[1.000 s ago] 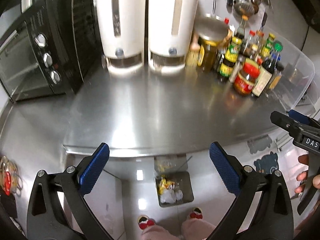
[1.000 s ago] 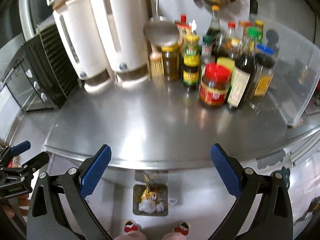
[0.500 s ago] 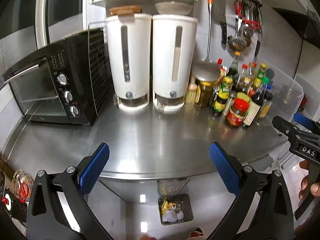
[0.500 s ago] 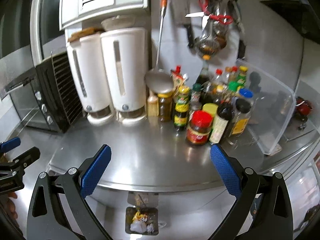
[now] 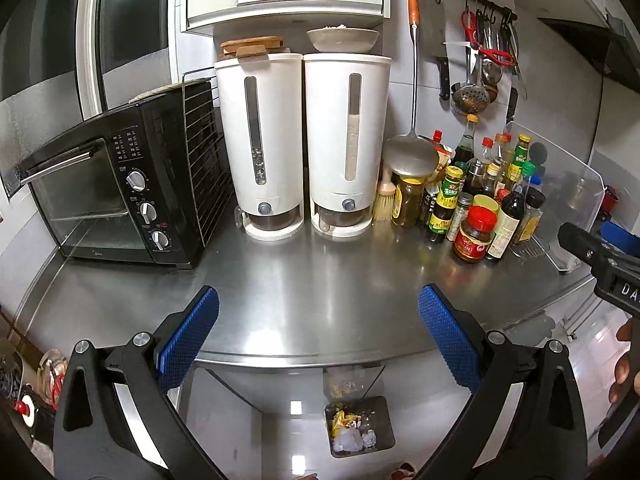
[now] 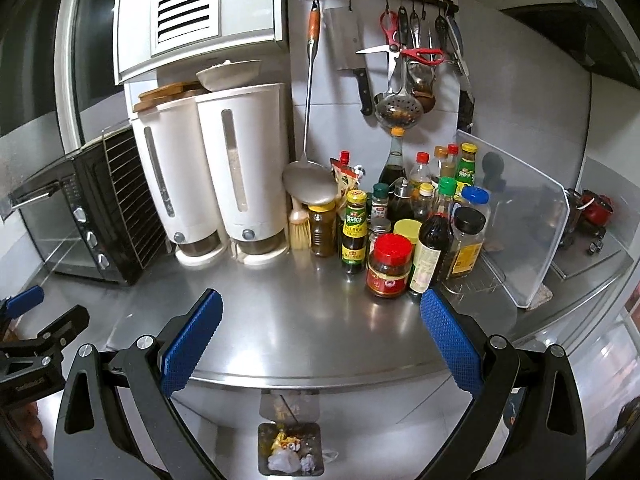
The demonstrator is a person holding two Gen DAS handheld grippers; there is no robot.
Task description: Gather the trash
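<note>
A small grey trash bin (image 5: 359, 426) sits on the floor below the counter edge, holding yellow wrappers and crumpled white scraps; the right wrist view shows the bin (image 6: 290, 448) too. My left gripper (image 5: 318, 332) hangs open over the steel counter's front edge, nothing between its blue pads. My right gripper (image 6: 320, 332) is open as well, above the same edge further right, and empty. The other gripper shows at the side of each view, the right one (image 5: 600, 248) and the left one (image 6: 24, 320). No loose trash shows on the countertop (image 5: 320, 280).
A black toaster oven (image 5: 120, 184) stands back left. Two white dispensers (image 5: 304, 148) sit at the back centre, with a crowd of sauce bottles and jars (image 6: 400, 232) to their right. A clear splash guard (image 6: 520, 220) and hanging utensils (image 6: 404, 64) fill the right.
Both grippers have risen and pulled back from the counter. The views now take in the wall, cabinet and utensil rail, and the bin looks smaller. Jaws stayed open.
</note>
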